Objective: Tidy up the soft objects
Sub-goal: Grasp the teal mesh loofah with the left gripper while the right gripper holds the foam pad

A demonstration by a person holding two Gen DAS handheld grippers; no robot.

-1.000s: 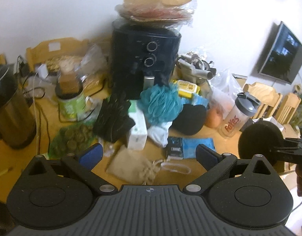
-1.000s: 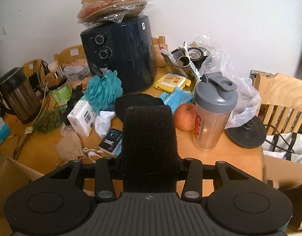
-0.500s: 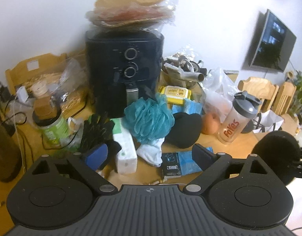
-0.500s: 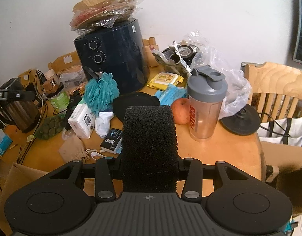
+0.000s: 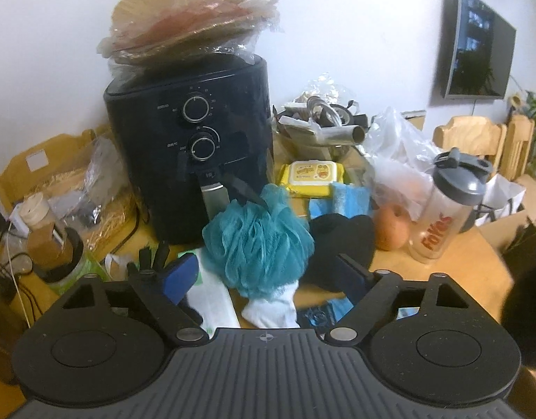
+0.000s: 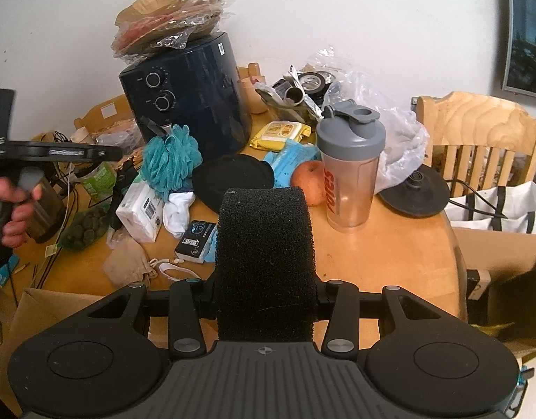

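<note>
Fingers of your left gripper (image 5: 264, 274) have just been narrowing around the teal loofah (image 5: 257, 244), pads not yet pressing, while your right gripper (image 6: 266, 293) clamps 1 black sponge (image 6: 266, 255).

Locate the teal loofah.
Centre of the left wrist view: the loofah sits before the air fryer, atop a white sock, left of a black pad.

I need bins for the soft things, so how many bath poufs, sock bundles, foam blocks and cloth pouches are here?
Teal bath pouf: 1
White sock bundle: 1
Black foam block: 1
Tan cloth pouch: 1
Total: 4
</note>
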